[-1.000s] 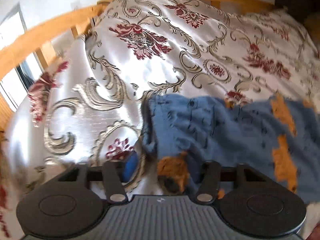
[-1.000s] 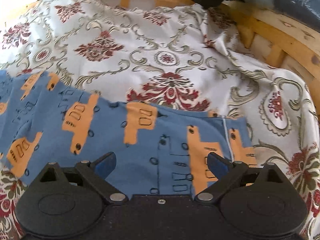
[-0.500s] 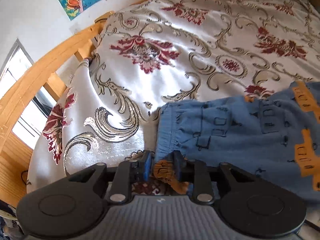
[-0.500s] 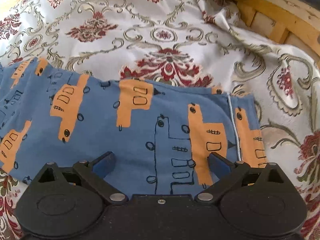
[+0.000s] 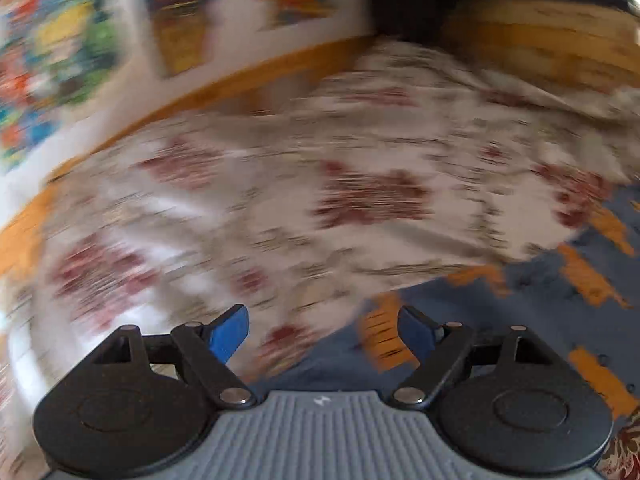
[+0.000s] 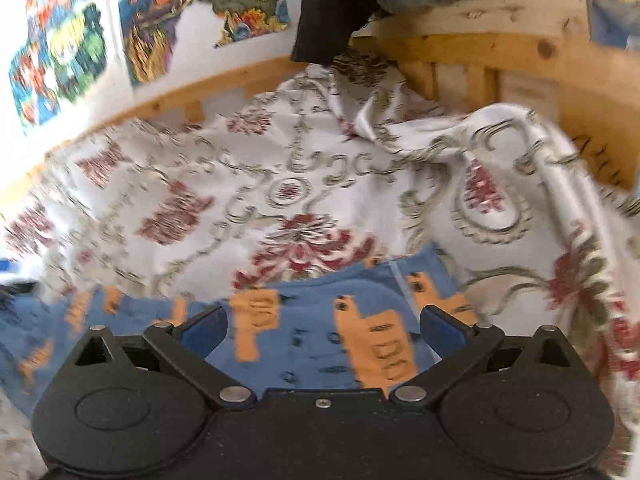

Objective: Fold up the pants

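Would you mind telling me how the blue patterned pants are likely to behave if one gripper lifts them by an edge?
The pants look like thin, soft fabric lying flat, so they would probably drape limply. They seem light. The bedspread beneath looks shiny, so they may slide when pushed.

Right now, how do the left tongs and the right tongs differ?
The left tongs hang over the pants' edge, half above bedspread; the right tongs hang fully over the pants. The left view is more blurred than the right. Both are open and empty.
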Demonstrator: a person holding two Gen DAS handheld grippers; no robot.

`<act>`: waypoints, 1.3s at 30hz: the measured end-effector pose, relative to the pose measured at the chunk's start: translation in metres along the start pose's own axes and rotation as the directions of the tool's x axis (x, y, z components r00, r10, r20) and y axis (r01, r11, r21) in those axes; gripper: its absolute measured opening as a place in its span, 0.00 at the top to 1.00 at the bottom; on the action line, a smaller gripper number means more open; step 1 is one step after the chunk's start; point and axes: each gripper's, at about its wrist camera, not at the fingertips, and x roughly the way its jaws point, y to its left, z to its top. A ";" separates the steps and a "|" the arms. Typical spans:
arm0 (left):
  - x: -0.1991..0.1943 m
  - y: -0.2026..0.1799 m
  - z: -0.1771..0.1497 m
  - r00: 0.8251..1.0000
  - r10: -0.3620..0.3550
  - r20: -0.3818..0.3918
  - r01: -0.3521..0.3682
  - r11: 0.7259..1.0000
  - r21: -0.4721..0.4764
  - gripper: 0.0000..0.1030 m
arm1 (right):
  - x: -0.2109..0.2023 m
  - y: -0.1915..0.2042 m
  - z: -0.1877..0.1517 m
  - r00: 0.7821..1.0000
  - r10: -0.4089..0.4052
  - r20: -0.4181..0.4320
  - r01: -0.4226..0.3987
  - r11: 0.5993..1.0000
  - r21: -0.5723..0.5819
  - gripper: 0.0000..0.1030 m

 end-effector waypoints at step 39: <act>-0.022 0.032 -0.100 0.980 -0.153 -0.130 0.126 0.972 -0.199 0.31 | 0.209 0.217 0.080 0.832 0.430 -0.351 -0.522 0.821 -0.230 0.59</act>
